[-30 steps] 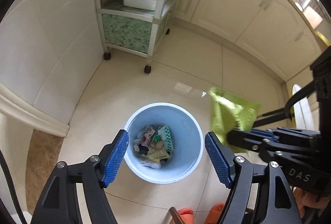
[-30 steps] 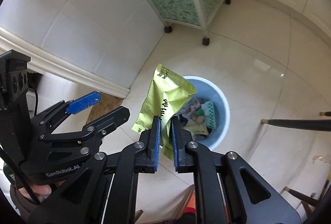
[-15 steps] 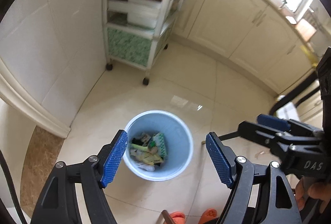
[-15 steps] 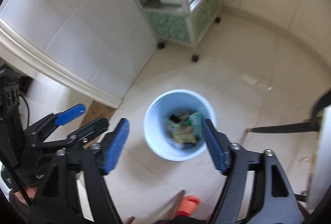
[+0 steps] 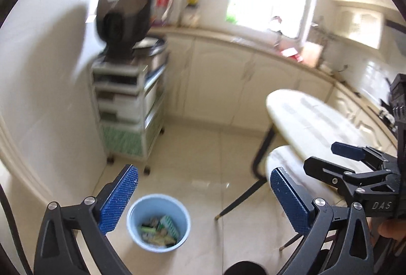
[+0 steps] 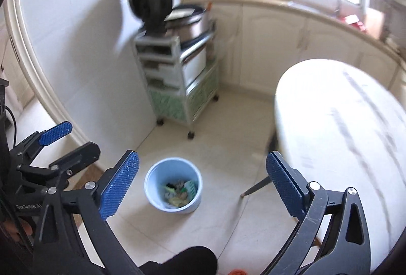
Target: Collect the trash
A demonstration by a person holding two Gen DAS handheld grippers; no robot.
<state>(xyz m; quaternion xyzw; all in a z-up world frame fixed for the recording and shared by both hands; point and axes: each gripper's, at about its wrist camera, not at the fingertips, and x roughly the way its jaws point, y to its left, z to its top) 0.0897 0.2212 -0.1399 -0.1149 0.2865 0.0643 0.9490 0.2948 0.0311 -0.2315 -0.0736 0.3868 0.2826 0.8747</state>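
A light blue trash bin (image 5: 158, 223) stands on the floor and holds several wrappers; it also shows in the right wrist view (image 6: 173, 188). My left gripper (image 5: 203, 201) is open and empty, raised high above the bin. My right gripper (image 6: 201, 188) is open and empty, also high above the floor. The right gripper shows at the right of the left wrist view (image 5: 340, 160). The left gripper shows at the left of the right wrist view (image 6: 61, 140). The green bag lies among the trash in the bin.
A white oval table (image 6: 342, 127) with dark legs stands to the right; it also shows in the left wrist view (image 5: 317, 120). A wheeled shelf cart (image 6: 175, 77) with a cooker on top stands by the tiled wall. Cream cabinets (image 5: 228, 79) line the back.
The right gripper opened and let the green bag fall into the bin. Both grippers then rose and tilted up, bringing the table and counter into view.
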